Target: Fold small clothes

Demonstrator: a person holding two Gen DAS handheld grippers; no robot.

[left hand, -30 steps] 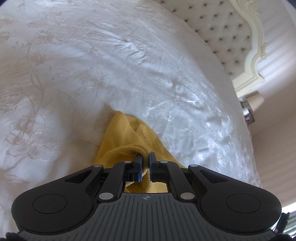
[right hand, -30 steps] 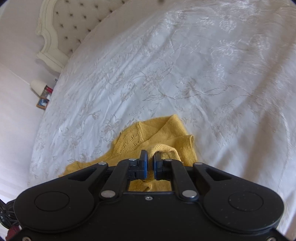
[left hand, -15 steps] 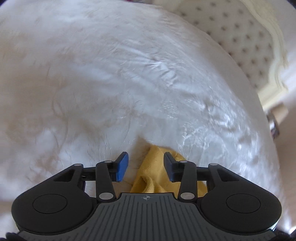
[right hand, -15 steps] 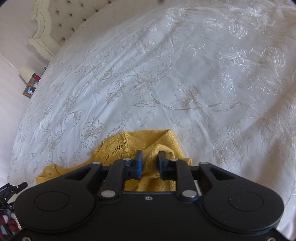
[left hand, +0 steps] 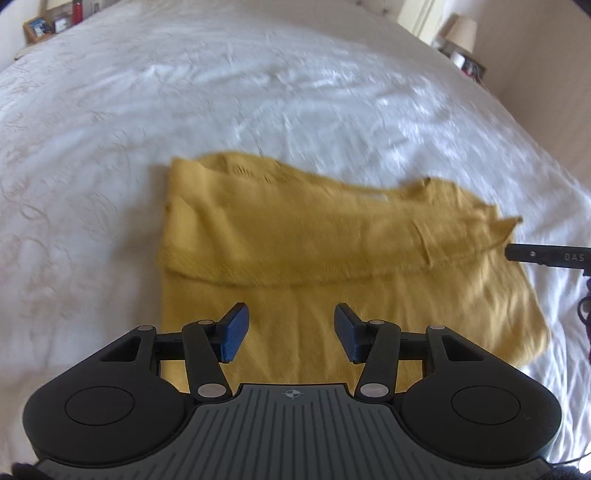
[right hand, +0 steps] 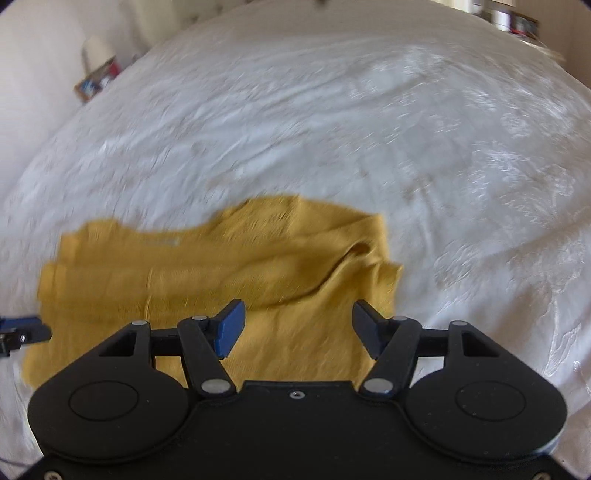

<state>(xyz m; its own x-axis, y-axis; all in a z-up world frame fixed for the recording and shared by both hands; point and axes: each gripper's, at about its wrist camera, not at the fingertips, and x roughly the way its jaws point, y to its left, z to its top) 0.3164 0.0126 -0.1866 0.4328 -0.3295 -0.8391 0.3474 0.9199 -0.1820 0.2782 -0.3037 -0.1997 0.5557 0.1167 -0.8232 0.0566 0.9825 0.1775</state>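
A bed [left hand: 295, 92] covered by a white, floral-embroidered spread, with 1 mustard-yellow knitted garment [left hand: 332, 240] lying folded and flat directly on its rumpled surface.

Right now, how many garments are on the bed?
1: a yellow garment lying part-folded on the bed, below both open grippers, left and right. Anything behind the cameras is out of view.

One yellow garment [left hand: 332, 258] lies on one bed [left hand: 258, 92]. Two grippers: the left gripper [left hand: 291, 332] and the right gripper [right hand: 297, 330], two fingers each. One lamp [left hand: 461, 31] stands past the bed's far corner. One red bottle [left hand: 76, 9].
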